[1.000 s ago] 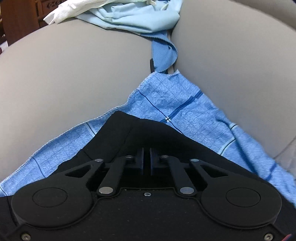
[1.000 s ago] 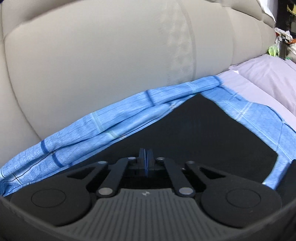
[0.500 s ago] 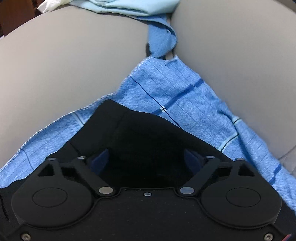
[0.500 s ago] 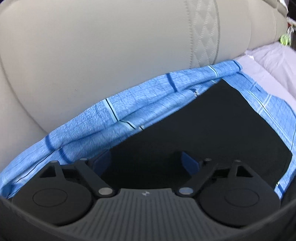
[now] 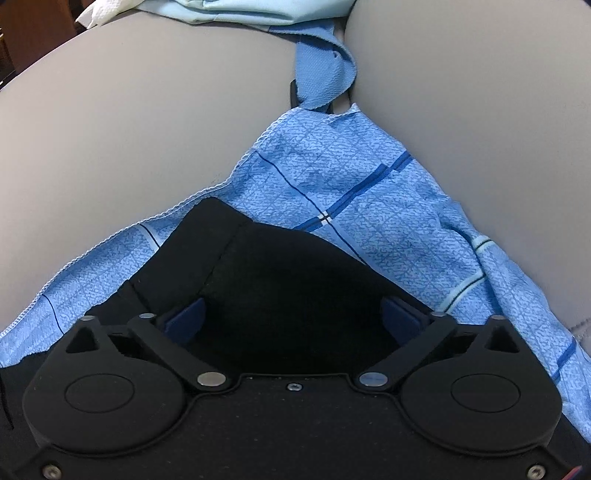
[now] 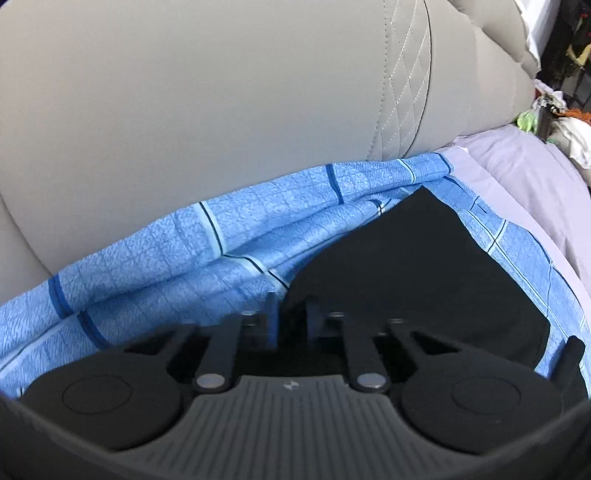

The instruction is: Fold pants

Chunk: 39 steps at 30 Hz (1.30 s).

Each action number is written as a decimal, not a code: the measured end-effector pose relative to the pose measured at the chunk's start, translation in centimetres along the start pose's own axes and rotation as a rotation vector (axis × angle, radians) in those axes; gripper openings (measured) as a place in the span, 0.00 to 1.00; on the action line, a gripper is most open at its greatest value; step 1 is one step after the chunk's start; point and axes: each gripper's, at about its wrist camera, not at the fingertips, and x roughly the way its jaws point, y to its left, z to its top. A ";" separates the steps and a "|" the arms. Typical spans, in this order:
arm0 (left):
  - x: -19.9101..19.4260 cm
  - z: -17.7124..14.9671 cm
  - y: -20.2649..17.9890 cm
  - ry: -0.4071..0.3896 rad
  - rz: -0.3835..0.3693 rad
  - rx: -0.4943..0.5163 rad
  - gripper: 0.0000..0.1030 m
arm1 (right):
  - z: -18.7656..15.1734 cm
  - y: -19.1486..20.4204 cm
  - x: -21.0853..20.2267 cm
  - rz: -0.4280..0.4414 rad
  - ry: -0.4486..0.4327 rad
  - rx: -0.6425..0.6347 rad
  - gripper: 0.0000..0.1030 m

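The black pants [image 5: 280, 266] lie folded on a blue checked cloth [image 5: 354, 192] spread over a grey sofa. In the left wrist view my left gripper [image 5: 291, 317] is open, its blue pads [image 5: 184, 317] wide apart just over the pants' near edge, holding nothing. In the right wrist view the pants [image 6: 417, 254] stretch to the right over the cloth [image 6: 184, 258]. My right gripper [image 6: 291, 317] has its fingers [image 6: 271, 314] drawn close together at the pants' left corner, a narrow gap between them; whether fabric is pinched is hidden.
Grey sofa cushions [image 5: 129, 122] rise behind the cloth, with a seam gap between them. Light blue and white clothes [image 5: 236, 11] lie piled on top. The sofa back [image 6: 221, 92] fills the right view; a lilac sheet [image 6: 524, 173] and clutter lie at right.
Both grippers were shut on the pants one second ago and opened half a second ago. The left stays open and has backed off slightly. The right has closed most of the way at the pants' corner.
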 end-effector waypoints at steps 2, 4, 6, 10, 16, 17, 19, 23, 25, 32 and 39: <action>-0.8 -0.3 -0.3 -0.042 -0.017 0.048 0.62 | 0.0 -1.1 -0.3 0.040 0.008 0.040 0.05; -1.8 -0.7 -0.8 -0.077 0.041 0.111 0.09 | -0.2 -2.4 -0.9 0.085 0.008 0.075 0.03; -2.0 -0.9 -0.2 -0.075 0.042 0.113 0.06 | -0.6 -3.4 -1.9 0.112 -0.017 0.085 0.03; -3.5 -1.0 2.4 -0.074 -0.073 0.088 0.02 | -1.7 -6.5 -4.2 0.194 -0.078 0.116 0.03; -6.2 -1.6 6.8 -0.075 -0.164 0.083 0.01 | -5.7 -12.8 -7.7 0.282 -0.158 0.145 0.03; -6.6 -1.8 7.5 -0.073 -0.179 0.083 0.01 | -6.7 -14.1 -8.1 0.298 -0.167 0.155 0.03; -7.7 -2.3 9.1 -0.066 -0.205 0.079 0.01 | -8.8 -16.7 -9.0 0.330 -0.184 0.178 0.03; -10.2 -3.8 12.8 -0.063 -0.239 0.082 0.01 | -12.9 -21.0 -10.5 0.337 -0.222 0.189 0.03; -11.3 -4.6 14.7 -0.063 -0.255 0.082 0.01 | -14.5 -22.4 -10.9 0.336 -0.224 0.191 0.03; -15.3 -7.0 21.1 -0.046 -0.292 0.080 0.00 | -20.2 -25.8 -12.5 0.324 -0.246 0.226 0.03; -15.7 -10.3 25.3 -0.027 -0.256 0.111 0.01 | -24.1 -27.7 -12.6 0.298 -0.217 0.238 0.03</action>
